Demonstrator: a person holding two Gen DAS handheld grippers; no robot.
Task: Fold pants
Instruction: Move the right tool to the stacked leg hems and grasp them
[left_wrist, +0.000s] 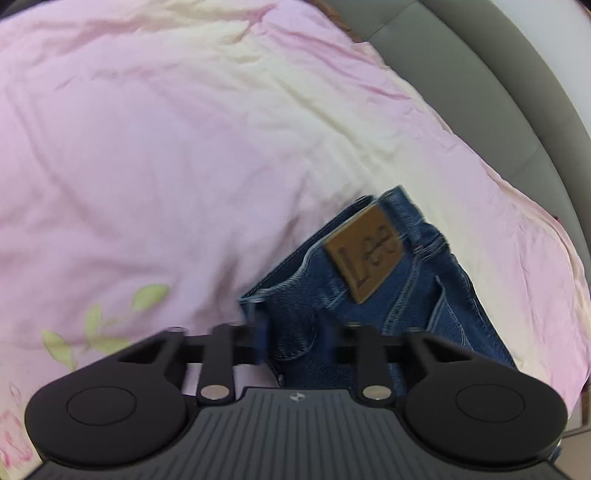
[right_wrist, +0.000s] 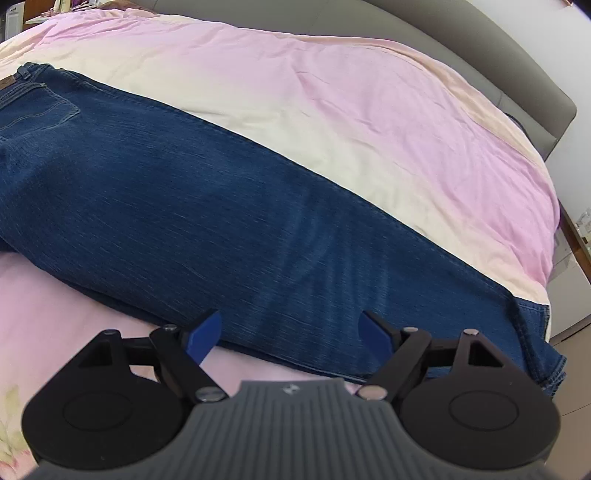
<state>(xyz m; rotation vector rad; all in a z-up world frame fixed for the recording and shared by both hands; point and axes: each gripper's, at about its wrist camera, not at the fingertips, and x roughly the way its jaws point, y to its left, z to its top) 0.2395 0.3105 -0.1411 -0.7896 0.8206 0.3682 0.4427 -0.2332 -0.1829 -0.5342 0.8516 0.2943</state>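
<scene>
A bed (right_wrist: 461, 33) with a grey padded frame carries a rumpled pink and cream duvet (right_wrist: 332, 110). Dark blue jeans (right_wrist: 221, 221) lie stretched flat across the duvet, their waistband (left_wrist: 369, 251) bearing a brown leather patch.

From my right tongs (right_wrist: 290, 332) the pants (right_wrist: 221, 206) lie flat on the bed's quilt (right_wrist: 369, 110), waistband far left, hems at the right edge. The headboard (right_wrist: 480, 55) runs behind. My left tongs (left_wrist: 295, 339) sit at the waistband, below the label patch (left_wrist: 364, 254).
</scene>
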